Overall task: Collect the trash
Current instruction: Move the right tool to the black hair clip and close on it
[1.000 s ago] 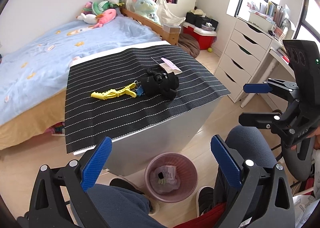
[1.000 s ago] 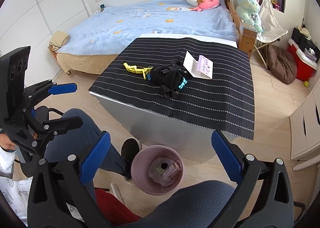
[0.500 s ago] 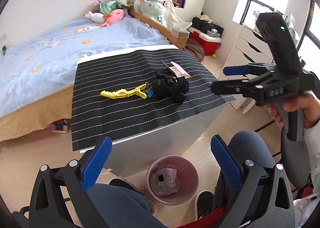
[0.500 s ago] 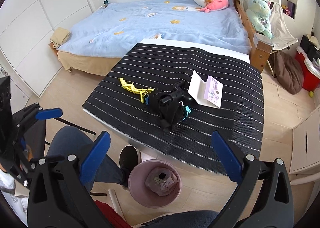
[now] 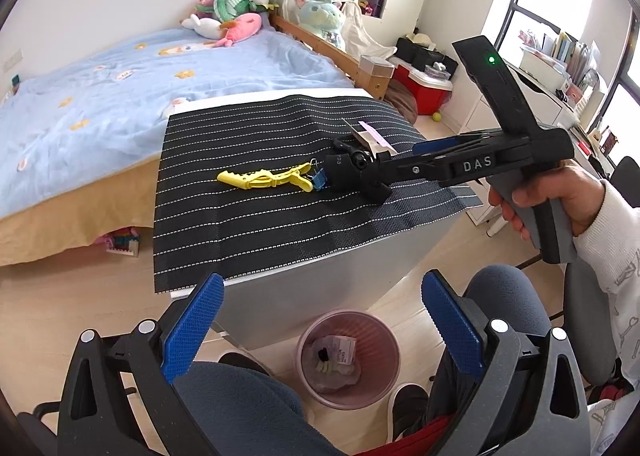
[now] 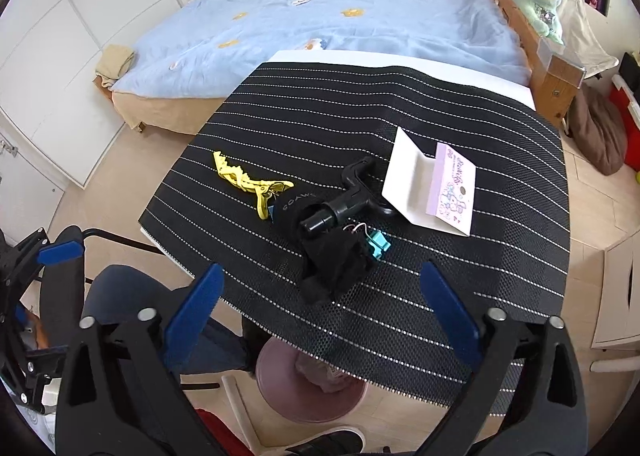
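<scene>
On the black striped mat (image 6: 440, 103) lie a yellow hair clip (image 6: 244, 183), a black cloth bundle (image 6: 332, 260) with a black plastic piece (image 6: 352, 195) on it, a teal binder clip (image 6: 378, 246) and a folded white card (image 6: 424, 179) with a purple label. My right gripper (image 6: 320, 296) hangs just above the bundle's near end. Its jaws are closing but still wide, and the pads touch nothing. In the left wrist view a hand (image 5: 560, 191) holds it over the bundle (image 5: 344, 171). My left gripper (image 5: 320, 320) is open and empty above the pink bin (image 5: 348, 360).
The bin stands on the wooden floor against the table's front and holds some scraps. The person's knees (image 5: 240, 408) are just below my left gripper. A blue bed (image 5: 120, 87) lies behind the table, and white drawers (image 6: 616, 296) stand to its right.
My right gripper has moved forward from beside the knees to over the table, now close above the black bundle, with its jaws a little narrower. The left gripper has shifted only slightly.
</scene>
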Demonstrator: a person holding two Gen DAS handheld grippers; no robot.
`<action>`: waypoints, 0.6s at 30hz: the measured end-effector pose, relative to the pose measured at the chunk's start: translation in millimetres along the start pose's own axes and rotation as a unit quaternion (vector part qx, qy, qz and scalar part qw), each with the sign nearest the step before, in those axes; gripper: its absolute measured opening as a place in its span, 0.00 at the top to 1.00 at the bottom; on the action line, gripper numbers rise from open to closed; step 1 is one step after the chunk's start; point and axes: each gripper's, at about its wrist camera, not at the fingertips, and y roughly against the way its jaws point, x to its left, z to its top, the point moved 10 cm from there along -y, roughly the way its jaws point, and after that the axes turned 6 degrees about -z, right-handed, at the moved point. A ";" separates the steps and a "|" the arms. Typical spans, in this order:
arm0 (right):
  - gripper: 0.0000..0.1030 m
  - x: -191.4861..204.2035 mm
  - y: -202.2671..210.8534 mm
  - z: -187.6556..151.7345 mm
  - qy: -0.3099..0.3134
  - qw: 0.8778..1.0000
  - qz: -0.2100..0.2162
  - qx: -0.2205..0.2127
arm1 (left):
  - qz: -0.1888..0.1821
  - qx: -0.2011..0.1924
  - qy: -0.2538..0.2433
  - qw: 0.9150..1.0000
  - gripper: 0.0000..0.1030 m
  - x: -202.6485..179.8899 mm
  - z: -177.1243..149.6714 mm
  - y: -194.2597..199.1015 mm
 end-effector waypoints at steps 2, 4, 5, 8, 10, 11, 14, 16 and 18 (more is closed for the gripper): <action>0.21 -0.4 -5.4 0.1 0.002 1.000 -0.002 0.005 | -0.001 0.001 0.002 1.000 0.07 1.0 -0.5 -0.6; 0.25 -0.7 -9.4 0.4 -0.001 1.000 0.003 0.007 | -0.002 0.002 0.004 1.000 0.07 2.1 -1.1 -2.0; 0.30 -1.0 -11.3 0.3 -0.001 1.000 0.004 0.008 | -0.002 0.002 0.004 1.000 0.07 2.2 -1.3 -2.3; 0.41 -1.3 -15.8 -1.4 0.002 1.000 0.004 0.013 | -0.002 0.004 0.006 1.000 0.07 4.1 -2.1 -3.3; 0.48 -2.2 -18.1 -2.5 0.002 1.000 0.002 0.016 | -0.001 0.004 0.007 1.000 0.07 5.1 -2.2 -3.9; 0.52 -2.3 -18.7 -2.7 0.002 1.000 0.000 0.015 | -0.002 0.005 0.008 1.000 0.07 5.3 -2.2 -4.1; 0.63 -5.0 -18.3 -2.7 0.001 1.000 -0.005 0.014 | -0.003 0.006 0.008 1.000 0.07 5.1 -2.4 -5.1; 0.71 -7.0 -17.5 -3.1 0.001 1.000 -0.008 0.013 | -0.003 0.007 0.007 1.000 0.07 4.5 -2.5 -5.8; 0.75 -7.6 -16.6 -3.1 0.002 1.000 -0.006 0.012 | -0.004 0.008 0.006 1.000 0.07 3.6 -2.4 -6.4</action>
